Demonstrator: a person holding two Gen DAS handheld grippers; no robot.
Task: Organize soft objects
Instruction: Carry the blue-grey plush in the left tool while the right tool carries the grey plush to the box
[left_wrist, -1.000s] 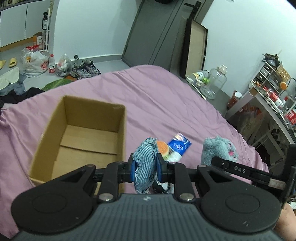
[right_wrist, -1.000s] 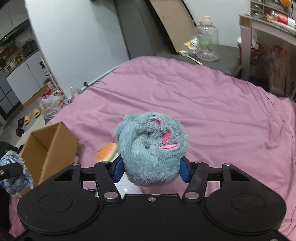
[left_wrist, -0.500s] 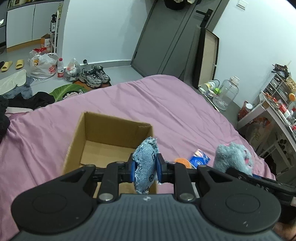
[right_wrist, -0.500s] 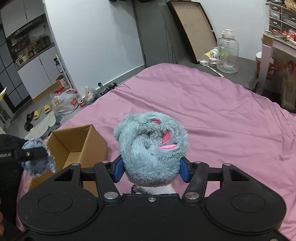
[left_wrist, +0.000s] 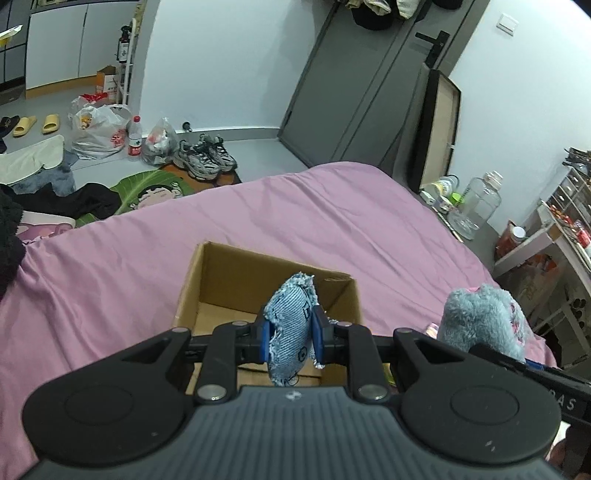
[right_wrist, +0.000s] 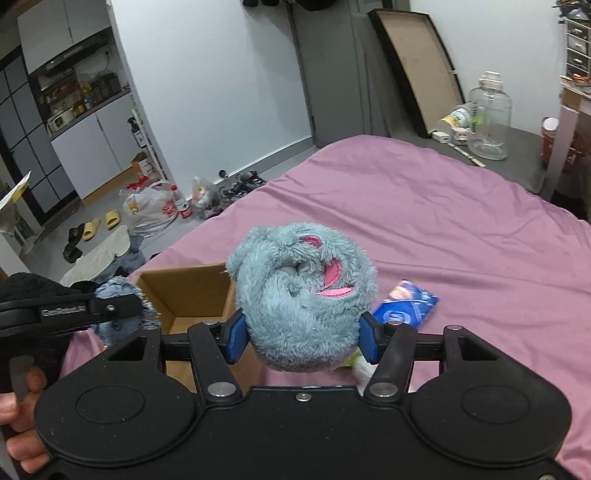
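carrying denim pouch (left_wrist: 291, 325) clamped in left tongs (left_wrist: 289, 334) over cardboard box (left_wrist: 236, 273) on bed; right tongs (right_wrist: 301, 334) squeezing grey plush (right_wrist: 301, 295) beside box. centering over opening, lowering before releasing.

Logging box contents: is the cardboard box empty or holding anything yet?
Visible part empty: cardboard box shows bare floor; near portion hidden behind the denim pouch.
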